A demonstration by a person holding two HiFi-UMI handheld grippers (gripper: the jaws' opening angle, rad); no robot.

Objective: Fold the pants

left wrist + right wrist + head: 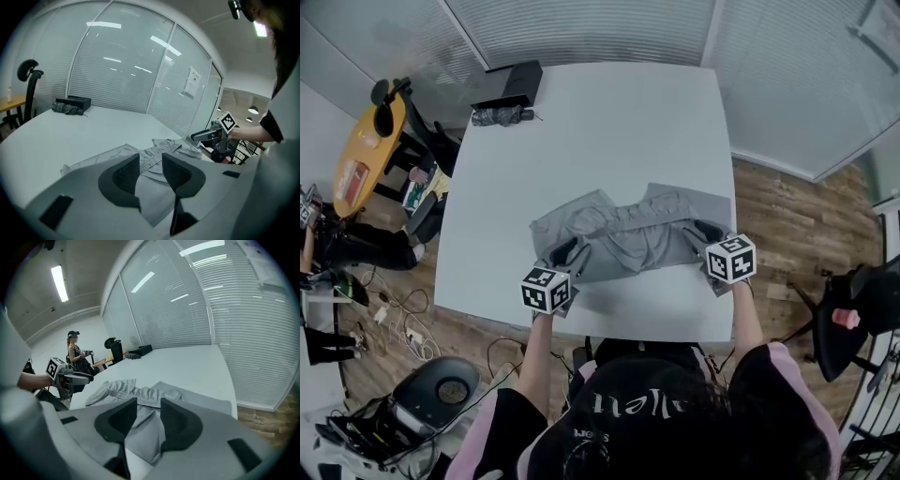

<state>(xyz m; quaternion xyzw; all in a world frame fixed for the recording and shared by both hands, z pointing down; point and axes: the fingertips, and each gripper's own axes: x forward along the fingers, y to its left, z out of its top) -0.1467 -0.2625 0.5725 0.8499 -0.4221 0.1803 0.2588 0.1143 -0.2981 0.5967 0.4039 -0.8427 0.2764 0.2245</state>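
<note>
Found grey pants [628,234] folded at near edge of white table [581,131]. Found left gripper [150,158] and right gripper [149,401] over its near corners, jaws apart, gripping nothing. Seen only in right gripper view: standing person [74,350], far left. Cannot make out near hem behind jaws.

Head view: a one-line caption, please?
Person holds left gripper and right gripper, both open, at the near edge of grey pants on a white table.

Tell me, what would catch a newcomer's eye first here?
The rumpled grey fabric pants lying across the near side of the square white table draw the eye first. At each end is a hand-held gripper, the left gripper and right gripper, jaws apart, each carrying a black-and-white marker cube.
</note>
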